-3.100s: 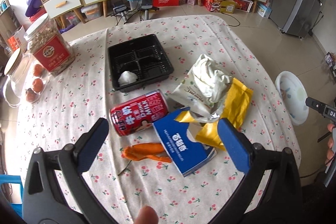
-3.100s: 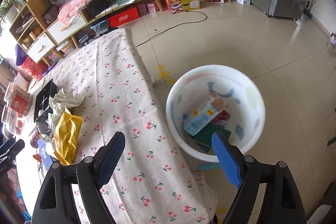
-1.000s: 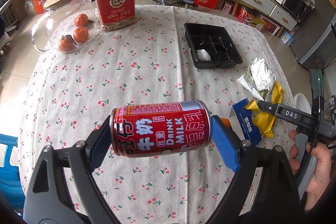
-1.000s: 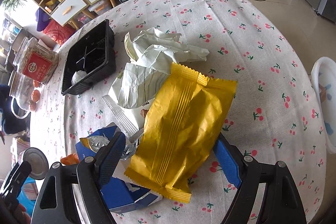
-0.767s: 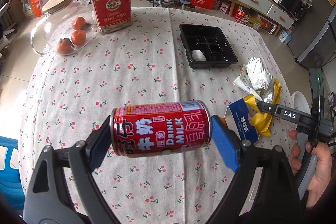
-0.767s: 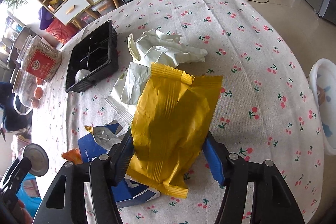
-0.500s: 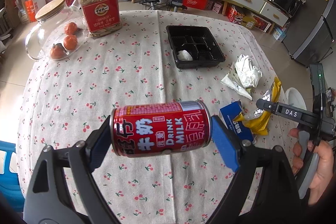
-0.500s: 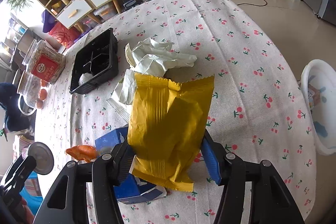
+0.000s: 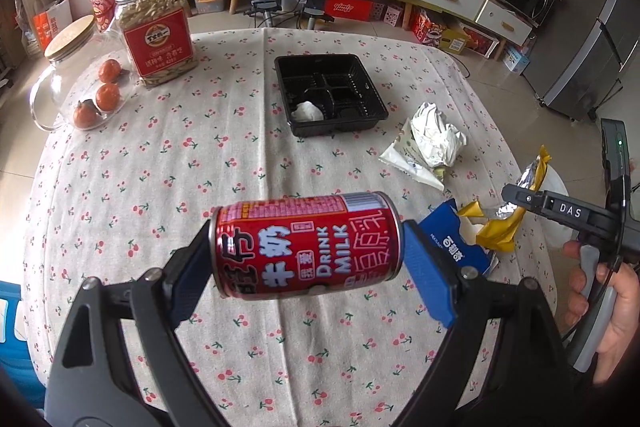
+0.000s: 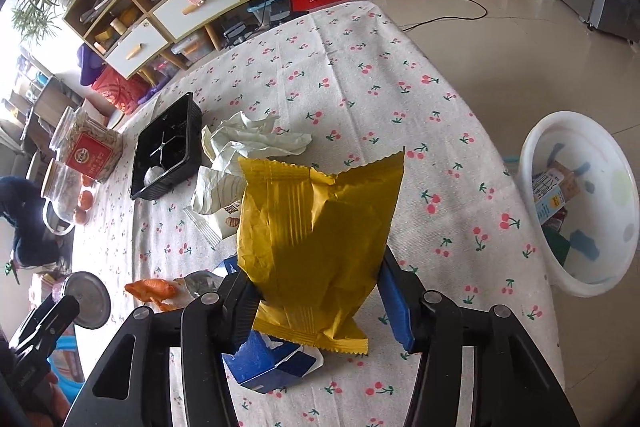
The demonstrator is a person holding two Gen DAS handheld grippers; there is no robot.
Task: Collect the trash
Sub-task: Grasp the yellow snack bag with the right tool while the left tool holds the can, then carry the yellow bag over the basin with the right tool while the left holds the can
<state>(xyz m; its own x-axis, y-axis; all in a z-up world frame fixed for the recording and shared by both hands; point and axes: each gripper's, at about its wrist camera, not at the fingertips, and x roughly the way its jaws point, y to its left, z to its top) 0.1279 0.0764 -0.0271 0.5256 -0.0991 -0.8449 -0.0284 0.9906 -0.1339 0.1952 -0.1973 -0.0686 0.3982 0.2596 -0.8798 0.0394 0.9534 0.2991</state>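
A red milk drink can lies sideways between the blue pads of my left gripper, which is shut on it above the cherry-print table. My right gripper has a yellow snack bag between its pads. Its jaws are still closing, and the pads press the bag's lower part. The bag hangs lifted above a blue carton. In the left wrist view the right gripper and the bag appear at the table's right edge, held by a hand.
Crumpled white wrappers, an orange peel and a black tray with a white wad lie on the table. A white tub holding boxes stands on the floor to the right. A nut jar and a glass jar stand far left.
The right gripper's jaws narrowed onto the yellow bag and raised it off the carton and wrappers. The left gripper rose with the can, so more of the table shows.
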